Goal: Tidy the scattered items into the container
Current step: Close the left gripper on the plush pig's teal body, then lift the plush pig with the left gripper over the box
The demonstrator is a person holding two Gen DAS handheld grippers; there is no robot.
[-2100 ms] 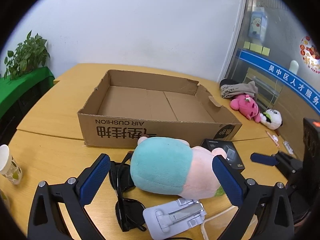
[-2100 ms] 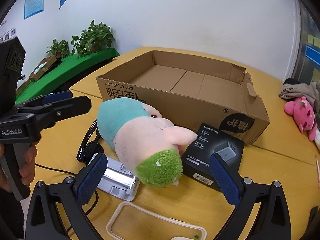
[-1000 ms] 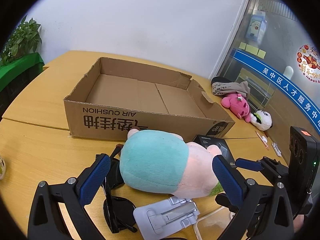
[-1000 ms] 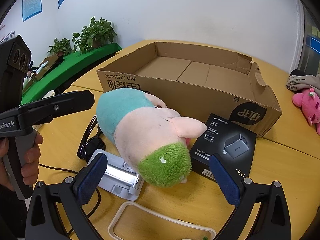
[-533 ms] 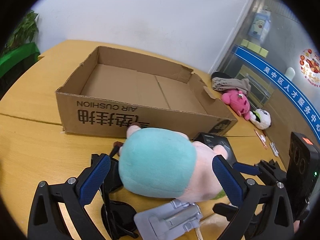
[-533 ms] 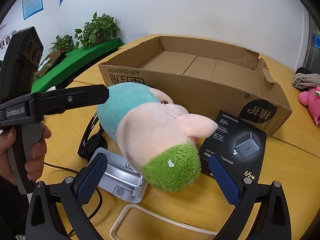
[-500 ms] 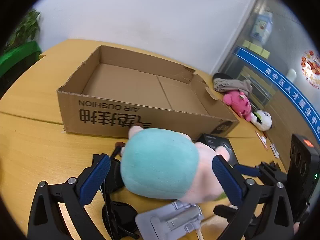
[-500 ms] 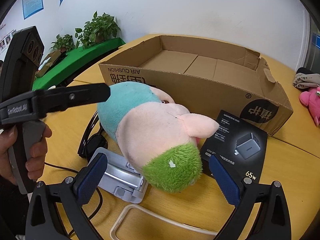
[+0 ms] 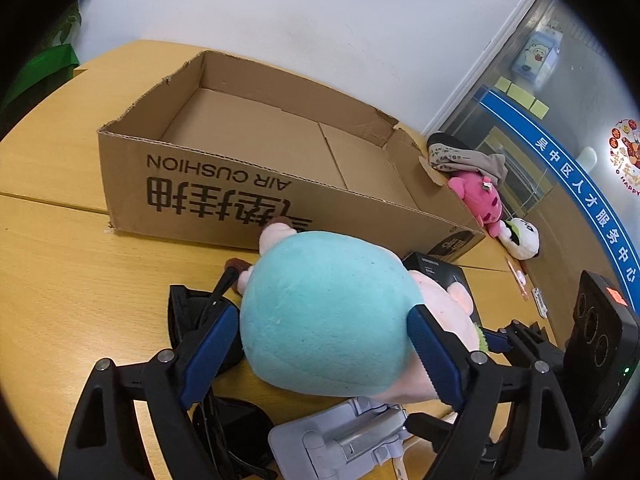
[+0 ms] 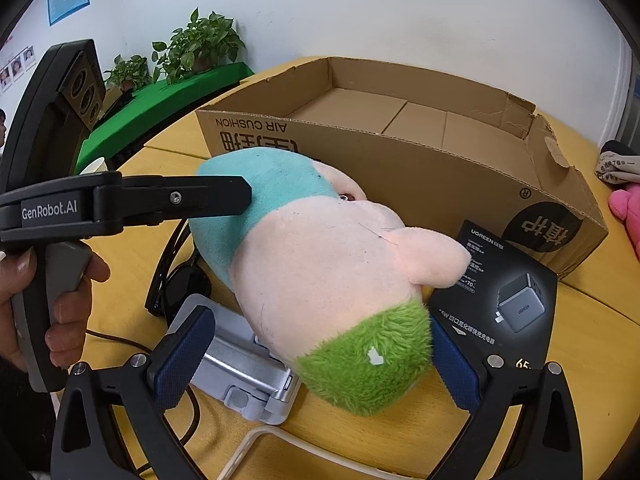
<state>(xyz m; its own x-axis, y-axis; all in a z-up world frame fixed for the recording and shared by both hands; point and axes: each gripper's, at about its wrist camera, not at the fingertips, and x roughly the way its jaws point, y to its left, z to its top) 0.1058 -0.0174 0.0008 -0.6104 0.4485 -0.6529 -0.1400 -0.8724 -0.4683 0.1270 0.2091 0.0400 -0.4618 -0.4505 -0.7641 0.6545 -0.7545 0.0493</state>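
A plush toy (image 9: 328,320) with a teal body, pink head and green tuft lies on the yellow table in front of an empty open cardboard box (image 9: 276,148). My left gripper (image 9: 324,344) has closed in on the toy's teal end, both blue pads touching its sides. My right gripper (image 10: 316,356) straddles the green tuft (image 10: 364,364); its right pad touches the tuft, the left pad stands apart. The toy (image 10: 320,256) rests on the table in front of the box (image 10: 400,120).
Black sunglasses (image 9: 200,320), a grey folding stand (image 9: 344,444) and a black charger box (image 10: 500,296) lie around the toy. A white frame (image 10: 248,448) lies at the near edge. A pink plush (image 9: 476,196), a panda plush (image 9: 520,236) and a grey cloth (image 9: 464,160) sit right of the box.
Both grippers have moved forward around the toy. The left gripper's jaws have narrowed from wide open until the pads press the teal end. The right gripper's jaws have also narrowed.
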